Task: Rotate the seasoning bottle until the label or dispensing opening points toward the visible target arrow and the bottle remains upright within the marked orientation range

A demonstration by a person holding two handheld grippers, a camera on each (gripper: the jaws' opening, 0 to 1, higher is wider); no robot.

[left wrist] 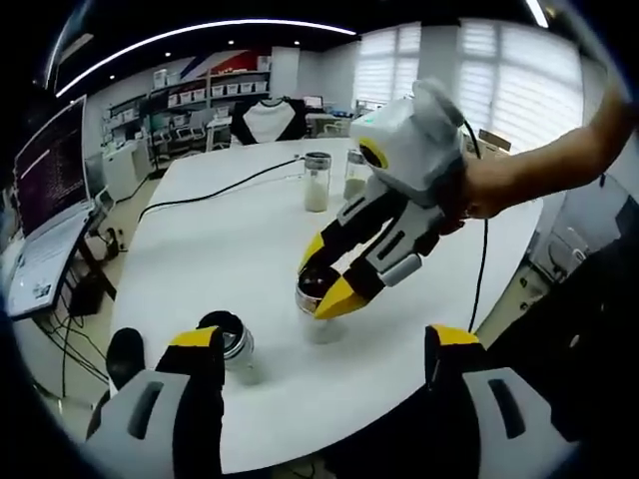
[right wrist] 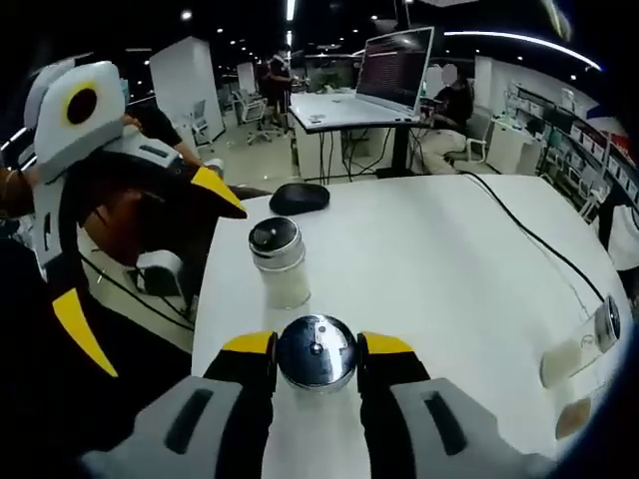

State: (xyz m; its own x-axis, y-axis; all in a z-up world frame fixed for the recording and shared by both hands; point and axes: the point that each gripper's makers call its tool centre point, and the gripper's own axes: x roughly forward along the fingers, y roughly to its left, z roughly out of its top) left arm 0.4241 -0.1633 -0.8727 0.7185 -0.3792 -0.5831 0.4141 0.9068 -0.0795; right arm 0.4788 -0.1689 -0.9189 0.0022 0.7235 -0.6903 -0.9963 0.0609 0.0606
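Bottle [right wrist: 317, 353] standing upright on the table [right wrist: 439, 259], its cap clamped by the right gripper [right wrist: 316, 351].
Left gripper [left wrist: 324, 344] is hovering wide open, empty, a second bottle [left wrist: 232, 344] at its 11 o'clock.

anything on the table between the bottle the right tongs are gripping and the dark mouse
One thing: a second seasoning bottle stands upright between the gripped bottle and the mouse, seen in the right gripper view.
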